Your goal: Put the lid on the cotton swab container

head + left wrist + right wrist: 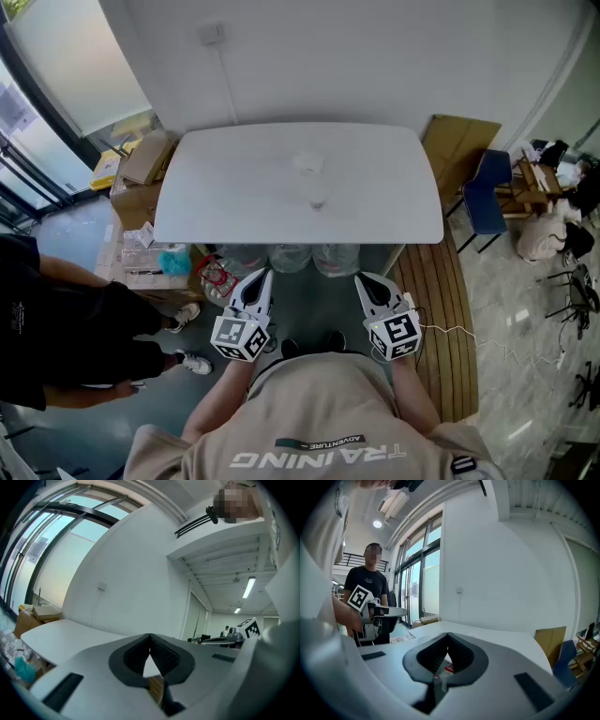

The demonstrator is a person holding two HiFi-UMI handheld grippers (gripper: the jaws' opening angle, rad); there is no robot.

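On the white table (234, 187) stands a small clear container (317, 202), with a pale flat lid (307, 162) lying a little farther back; both are small and faint in the head view. My left gripper (265, 275) and right gripper (362, 278) hang side by side below the table's near edge, close to my body and well short of both items. Each is shut with nothing between its jaws. In the left gripper view the left gripper's (150, 639) tips meet, and in the right gripper view the right gripper's (448, 637) tips meet too. Neither gripper view shows the container or lid.
Large water bottles (287, 258) sit under the table. Cardboard boxes (141, 169) and clutter stand at the left, where a person in black (56, 319) waits. A blue chair (487, 197) and a wooden board (459, 145) are at the right.
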